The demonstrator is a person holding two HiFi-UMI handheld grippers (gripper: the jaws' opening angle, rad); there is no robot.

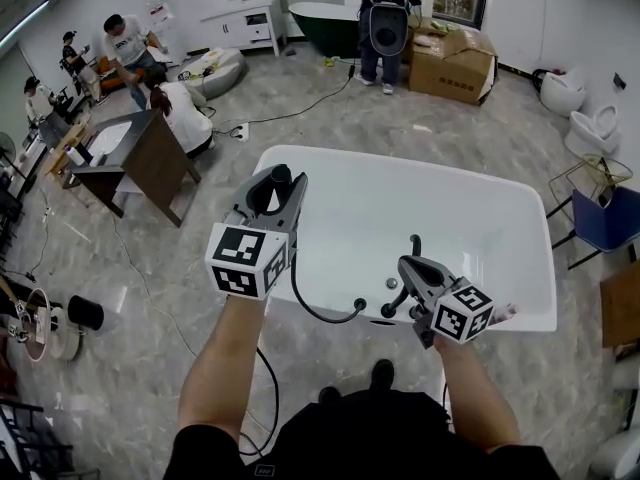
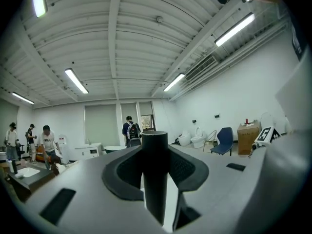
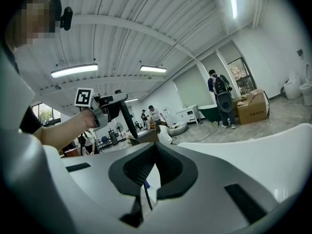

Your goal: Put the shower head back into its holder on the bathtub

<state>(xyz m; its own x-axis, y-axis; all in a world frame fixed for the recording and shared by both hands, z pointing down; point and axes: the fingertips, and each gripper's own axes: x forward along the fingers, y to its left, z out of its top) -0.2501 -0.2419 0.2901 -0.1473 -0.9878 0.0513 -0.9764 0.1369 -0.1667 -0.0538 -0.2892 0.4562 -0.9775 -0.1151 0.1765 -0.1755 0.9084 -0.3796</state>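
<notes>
Black shower head (image 1: 281,175): clamped in my left gripper (image 1: 272,192), handle upright between the pads, held over the left end of the bathtub (image 1: 420,173).
Left arm: forearm stretched forward, gripper pointing level, marker cube (image 1: 247,260) facing me.
Right arm: forearm forward and lower, right gripper (image 1: 408,268) over the near rim, jaws together on nothing.
Hose (image 1: 318,310): hangs from the shower head and loops to the near rim, beside the right gripper.
Black fitting (image 1: 414,245): stands just past the right gripper's tips; can't tell if it's the holder.
Left gripper view only: both pads pressed on the handle; blue chair (image 2: 225,139) and toilets (image 2: 197,140) along the wall.
Right gripper view only: my left hand and gripper from the side, raised above the white rim — dark handle slanting down out of it.
Head view only: whole tub outline, hose path, both forearms.
Room: basin open ahead — floor free along the tub's left side, dark cabinet (image 1: 150,163) further left, blue chair near the right end, people well apart at the back.
</notes>
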